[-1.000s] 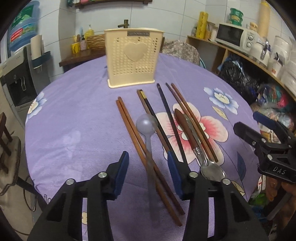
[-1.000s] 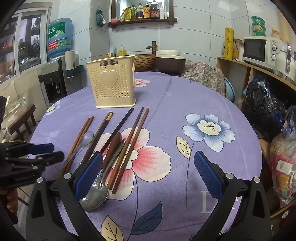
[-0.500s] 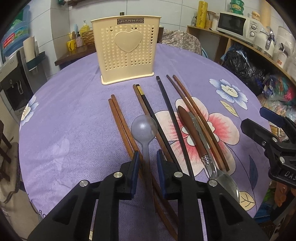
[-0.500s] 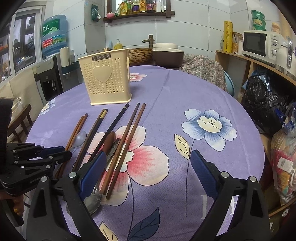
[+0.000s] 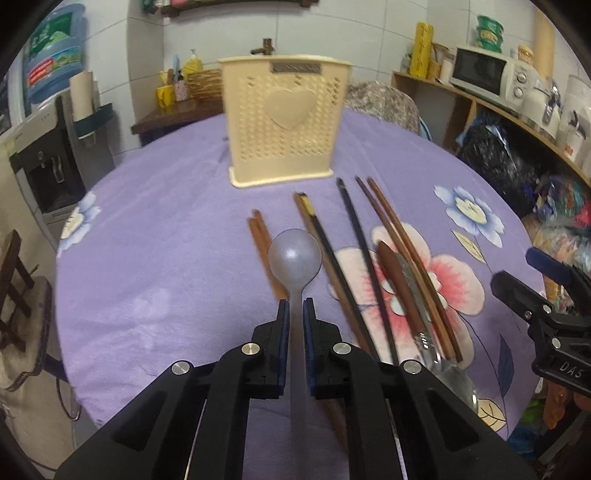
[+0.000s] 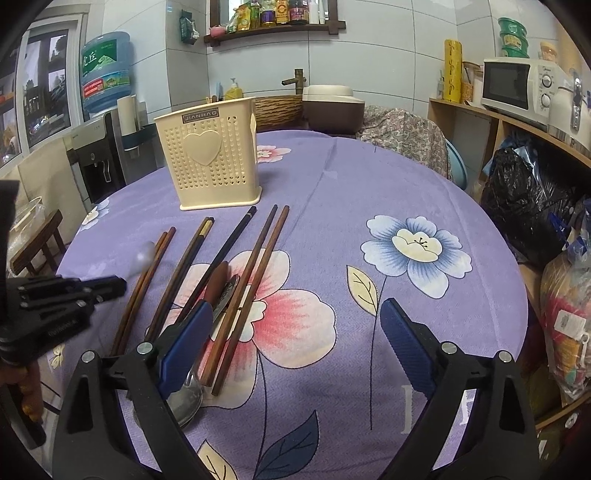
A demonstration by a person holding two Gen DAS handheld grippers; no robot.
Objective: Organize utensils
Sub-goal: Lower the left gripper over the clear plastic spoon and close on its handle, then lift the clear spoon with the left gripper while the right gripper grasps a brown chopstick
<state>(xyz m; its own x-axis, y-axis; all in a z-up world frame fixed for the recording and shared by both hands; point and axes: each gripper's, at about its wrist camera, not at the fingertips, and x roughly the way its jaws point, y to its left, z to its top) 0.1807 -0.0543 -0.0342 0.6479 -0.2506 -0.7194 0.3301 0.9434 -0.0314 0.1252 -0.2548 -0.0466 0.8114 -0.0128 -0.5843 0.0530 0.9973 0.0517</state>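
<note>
Walls: large pale tiles (image 6: 388,55) covered them, with grey grout lines.
Wall shelf: a dark wooden shelf (image 6: 275,29) held bottles and jars.
Window: a dark-framed window (image 6: 40,81) stood at the far left.
Water dispenser: a grey dispenser (image 6: 94,158) carried a blue water bottle (image 6: 107,81).
Side shelving: an open wooden unit (image 6: 491,122) along the right wall bore a white microwave (image 6: 517,86).
Bags: a black plastic bag (image 6: 524,184) sat beneath that unit.
Bench: a round bench lay under a purple floral cloth (image 6: 369,184).
Stool: a dark wooden stool (image 5: 16,288) stood at the left.
Light: even and soft.
</note>
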